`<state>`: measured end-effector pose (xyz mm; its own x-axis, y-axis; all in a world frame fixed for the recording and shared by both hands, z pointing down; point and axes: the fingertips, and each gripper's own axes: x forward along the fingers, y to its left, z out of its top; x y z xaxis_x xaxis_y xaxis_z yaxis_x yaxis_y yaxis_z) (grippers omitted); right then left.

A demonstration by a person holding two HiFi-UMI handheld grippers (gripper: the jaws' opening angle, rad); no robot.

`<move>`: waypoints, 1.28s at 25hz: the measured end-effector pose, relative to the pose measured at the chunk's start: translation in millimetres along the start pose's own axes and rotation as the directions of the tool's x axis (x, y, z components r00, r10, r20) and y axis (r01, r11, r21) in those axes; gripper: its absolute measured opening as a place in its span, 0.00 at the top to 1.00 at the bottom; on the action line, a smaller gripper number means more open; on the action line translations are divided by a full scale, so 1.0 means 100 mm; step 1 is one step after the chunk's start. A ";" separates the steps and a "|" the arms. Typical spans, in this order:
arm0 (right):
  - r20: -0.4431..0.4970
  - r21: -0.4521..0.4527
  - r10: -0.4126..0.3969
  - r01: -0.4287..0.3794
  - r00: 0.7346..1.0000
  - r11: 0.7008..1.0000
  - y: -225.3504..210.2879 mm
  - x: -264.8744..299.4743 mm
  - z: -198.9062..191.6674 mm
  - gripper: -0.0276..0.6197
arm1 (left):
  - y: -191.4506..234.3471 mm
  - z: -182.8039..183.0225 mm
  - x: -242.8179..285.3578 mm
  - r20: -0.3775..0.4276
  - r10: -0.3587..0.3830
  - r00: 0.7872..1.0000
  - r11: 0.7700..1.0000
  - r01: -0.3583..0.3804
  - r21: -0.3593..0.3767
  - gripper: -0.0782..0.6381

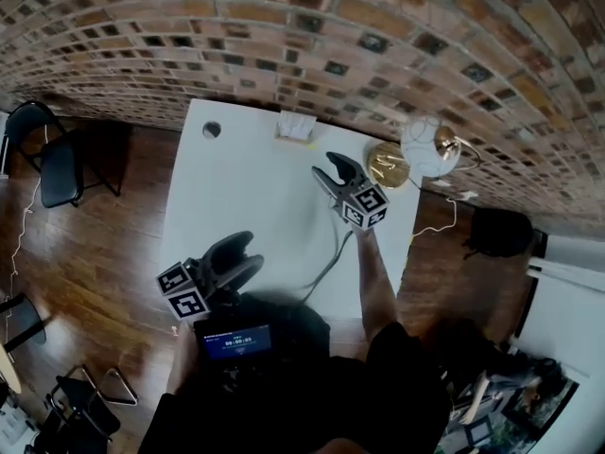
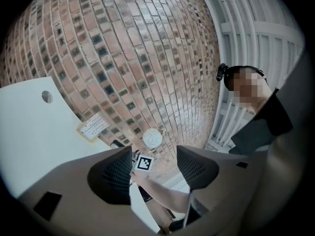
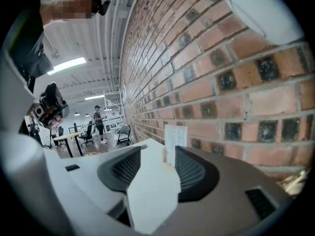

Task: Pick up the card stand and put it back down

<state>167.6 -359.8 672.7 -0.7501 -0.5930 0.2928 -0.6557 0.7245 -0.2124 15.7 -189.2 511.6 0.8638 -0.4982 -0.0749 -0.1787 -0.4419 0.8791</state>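
Note:
The card stand (image 1: 296,126) is a small white card on a pale base, upright at the far edge of the white table (image 1: 246,187), close to the brick wall. My right gripper (image 1: 329,170) is open over the table, a short way from the stand and pointing toward it. In the right gripper view the card stand (image 3: 175,137) stands just beyond the open right gripper (image 3: 158,155), nearer the right-hand jaw, with nothing between the pads. My left gripper (image 1: 244,253) is open and empty near the table's front edge. In the left gripper view, between the open jaws of the left gripper (image 2: 155,168), the right gripper's marker cube (image 2: 144,163) shows in the distance.
A white lamp (image 1: 430,145) and a gold round object (image 1: 388,164) sit at the table's far right corner. A dark cable (image 1: 331,258) crosses the table toward me. There is a round hole (image 1: 212,130) at the far left corner. A black chair (image 1: 52,159) stands on the wood floor at left.

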 end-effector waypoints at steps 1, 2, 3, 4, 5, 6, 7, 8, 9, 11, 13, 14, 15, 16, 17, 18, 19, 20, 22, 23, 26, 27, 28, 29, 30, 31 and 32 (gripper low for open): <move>-0.005 -0.023 -0.006 0.006 1.000 1.000 -0.12 0.12 -0.03 0.61 | 0.04 -0.01 -0.02 0.001 0.008 1.000 1.000 -0.008 -0.007 0.52; -0.016 -0.041 -0.011 0.010 1.000 0.999 -0.23 0.23 -0.06 0.61 | 0.07 -0.02 -0.03 0.002 0.017 1.000 1.000 -0.017 -0.013 0.52; -0.032 -0.058 -0.012 0.011 0.999 0.998 -0.31 0.35 -0.09 0.61 | 0.10 -0.03 -0.05 0.001 0.026 1.000 0.999 -0.026 -0.018 0.52; -0.053 -0.077 -0.011 0.007 0.999 0.997 -0.38 0.46 -0.14 0.61 | 0.11 -0.04 -0.07 -0.001 0.036 0.999 0.999 -0.036 -0.019 0.52; -0.076 -0.094 -0.008 0.001 0.997 0.996 -0.43 0.56 -0.19 0.61 | 0.11 -0.05 -0.10 -0.004 0.045 0.999 0.999 -0.045 -0.019 0.52; -0.096 -0.109 -0.006 -0.005 0.995 0.994 -0.48 0.64 -0.24 0.61 | 0.12 -0.07 -0.12 -0.007 0.054 0.998 0.998 -0.054 -0.018 0.52; -0.110 -0.126 -0.004 -0.010 0.994 0.992 -0.53 0.72 -0.29 0.61 | 0.12 -0.09 -0.15 -0.010 0.064 0.998 0.998 -0.065 -0.017 0.52; -0.118 -0.145 -0.003 -0.014 0.993 0.989 -0.59 0.79 -0.33 0.61 | 0.13 -0.12 -0.19 -0.009 0.076 0.997 0.997 -0.076 -0.019 0.52; -0.122 -0.161 -0.004 -0.016 0.992 0.987 -0.65 0.86 -0.38 0.60 | 0.15 -0.14 -0.23 -0.005 0.089 0.996 0.996 -0.089 -0.022 0.52; -0.128 -0.176 0.001 -0.023 0.992 0.984 -0.73 0.97 -0.44 0.58 | 0.19 -0.15 -0.30 0.006 0.114 0.993 0.993 -0.114 -0.030 0.52; -0.136 -0.176 0.024 -0.048 0.990 0.983 -0.74 1.06 -0.46 0.58 | 0.21 -0.13 -0.35 0.013 0.131 0.991 0.991 -0.130 -0.029 0.52; -0.144 -0.178 0.044 -0.070 0.989 0.982 -0.73 1.11 -0.47 0.58 | 0.22 -0.12 -0.35 0.015 0.135 0.991 0.990 -0.135 -0.027 0.52; -0.154 -0.184 0.069 -0.097 0.986 0.978 -0.70 1.16 -0.47 0.58 | 0.22 -0.10 -0.35 0.016 0.138 0.990 0.990 -0.138 -0.024 0.52; -0.166 -0.196 0.096 -0.128 0.982 0.972 -0.65 1.21 -0.47 0.58 | 0.22 -0.09 -0.34 0.015 0.140 0.990 0.990 -0.140 -0.021 0.52; -0.178 -0.212 0.122 -0.159 0.976 0.964 -0.61 1.27 -0.48 0.58 | 0.22 -0.09 -0.33 0.013 0.141 0.990 0.990 -0.140 -0.019 0.52; -0.192 -0.232 0.144 -0.187 0.971 0.955 -0.57 1.33 -0.51 0.58 | 0.21 -0.10 -0.32 0.010 0.140 0.990 0.990 -0.140 -0.017 0.52; -0.211 -0.251 0.160 -0.211 0.964 0.945 -0.55 1.39 -0.55 0.58 | 0.20 -0.11 -0.30 0.006 0.139 0.990 0.990 -0.139 -0.016 0.52; -0.236 -0.269 0.170 -0.232 0.957 0.935 -0.54 1.44 -0.60 0.58 | 0.20 -0.12 -0.29 0.003 0.137 0.991 0.990 -0.137 -0.015 0.52; -0.287 -0.302 0.182 -0.269 0.941 0.915 -0.54 1.50 -0.69 0.61 | 0.19 -0.14 -0.26 -0.002 0.135 0.991 0.991 -0.135 -0.013 0.52; -0.307 -0.317 0.189 -0.287 0.933 0.904 -0.52 1.51 -0.71 0.65 | 0.19 -0.15 -0.26 -0.002 0.135 0.991 0.991 -0.135 -0.012 0.52; -0.338 -0.349 0.210 -0.329 0.918 0.877 -0.41 1.48 -0.74 0.79 | 0.18 -0.13 -0.24 0.002 0.136 0.991 0.991 -0.136 -0.011 0.52; -0.333 -0.351 0.216 -0.333 0.918 0.875 -0.37 1.46 -0.73 0.80 | 0.17 -0.12 -0.23 0.004 0.135 0.991 0.991 -0.135 -0.011 0.52; -0.322 -0.347 0.221 -0.332 0.921 0.877 -0.34 1.44 -0.72 0.81 | 0.17 -0.11 -0.21 0.005 0.132 0.991 0.991 -0.132 -0.008 0.52; -0.307 -0.340 0.222 -0.325 0.926 0.882 -0.31 1.40 -0.68 0.81 | 0.15 -0.10 -0.19 0.004 0.127 0.992 0.992 -0.127 -0.005 0.52; -0.290 -0.332 0.223 -0.316 0.931 0.889 -0.28 1.35 -0.62 0.81 | 0.14 -0.10 -0.17 0.001 0.121 0.993 0.993 -0.121 0.000 0.52; -0.271 -0.327 0.222 -0.307 0.936 0.894 -0.24 1.29 -0.54 0.82 | 0.12 -0.10 -0.14 -0.004 0.115 0.993 0.993 -0.115 0.005 0.52; -0.251 -0.327 0.222 -0.299 0.942 0.896 -0.20 1.23 -0.46 0.82 | 0.10 -0.11 -0.12 -0.010 0.107 0.994 0.994 -0.107 0.009 0.52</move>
<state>92.7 -430.9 755.3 -0.8308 -0.3091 0.4629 -0.3354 0.9417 0.0269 8.7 -179.6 526.0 0.8441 -0.5356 0.0245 -0.2748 -0.3929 0.8776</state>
